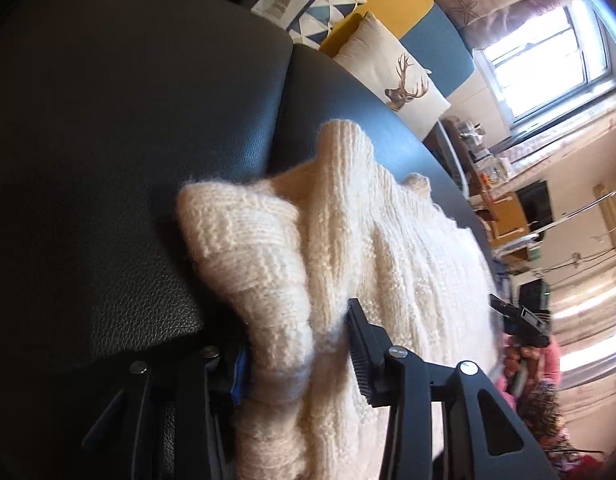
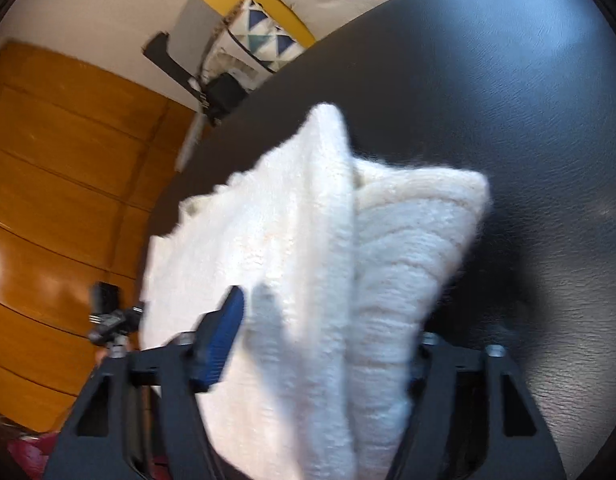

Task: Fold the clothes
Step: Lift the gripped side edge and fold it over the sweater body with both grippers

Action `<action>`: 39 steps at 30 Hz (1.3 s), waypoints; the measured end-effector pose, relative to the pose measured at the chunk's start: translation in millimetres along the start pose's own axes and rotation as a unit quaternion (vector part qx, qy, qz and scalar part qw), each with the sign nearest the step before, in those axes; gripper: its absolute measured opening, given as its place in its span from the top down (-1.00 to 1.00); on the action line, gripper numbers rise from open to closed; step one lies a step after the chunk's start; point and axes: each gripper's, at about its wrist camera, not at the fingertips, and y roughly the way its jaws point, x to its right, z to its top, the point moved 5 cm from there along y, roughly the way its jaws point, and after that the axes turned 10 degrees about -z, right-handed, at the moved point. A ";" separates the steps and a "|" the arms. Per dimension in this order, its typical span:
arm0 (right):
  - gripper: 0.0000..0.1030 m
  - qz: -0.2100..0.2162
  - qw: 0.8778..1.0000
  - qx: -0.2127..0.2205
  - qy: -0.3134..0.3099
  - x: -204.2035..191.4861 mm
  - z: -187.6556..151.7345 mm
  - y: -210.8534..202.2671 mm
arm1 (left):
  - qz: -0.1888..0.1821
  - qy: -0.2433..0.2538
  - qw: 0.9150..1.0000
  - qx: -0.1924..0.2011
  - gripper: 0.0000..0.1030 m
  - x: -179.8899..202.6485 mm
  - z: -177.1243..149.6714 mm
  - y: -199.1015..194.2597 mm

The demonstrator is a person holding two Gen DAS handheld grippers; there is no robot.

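A cream knitted sweater (image 1: 348,240), thick, ribbed and fuzzy, fills the centre of both views, bunched into soft folds over a black, grained leather-like surface (image 1: 128,140) whose 2 padded sections meet at a seam in the upper middle of the left wrist view. The left hand-held gripper (image 1: 296,356) is clamped on a rolled fold of the sweater at the lower centre, its 2 black fingers pressing the knit from either side. In the right wrist view, the right hand-held gripper (image 2: 320,352) likewise grips a thick bundle of the sweater (image 2: 328,260), its blue ridged pad (image 2: 222,344) at lower left held wide by the wool. A deer-print cushion (image 1: 404,80) sits at upper right, beside a triangle-patterned cushion (image 1: 312,12).
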 end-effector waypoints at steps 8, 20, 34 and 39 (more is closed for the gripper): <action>0.54 -0.069 0.996 0.044 0.018 -3.9 -7.6 -9.9 | 0.106 0.087 0.989 0.050 0.63 42.5 -8.5 -0.3; 0.62 -0.067 0.980 0.180 0.053 -41.4 -23.5 -59.3 | 0.124 0.184 0.961 0.165 0.67 119.9 -21.8 -35.2; 0.63 0.083 0.969 0.193 0.134 -97.2 -28.9 -77.6 | 0.067 0.228 0.946 0.221 0.69 189.6 -20.6 -79.1; 0.63 0.128 0.969 0.176 0.117 -133.3 -22.8 -75.1 | 0.062 0.247 0.937 0.241 0.68 195.8 -22.0 -108.9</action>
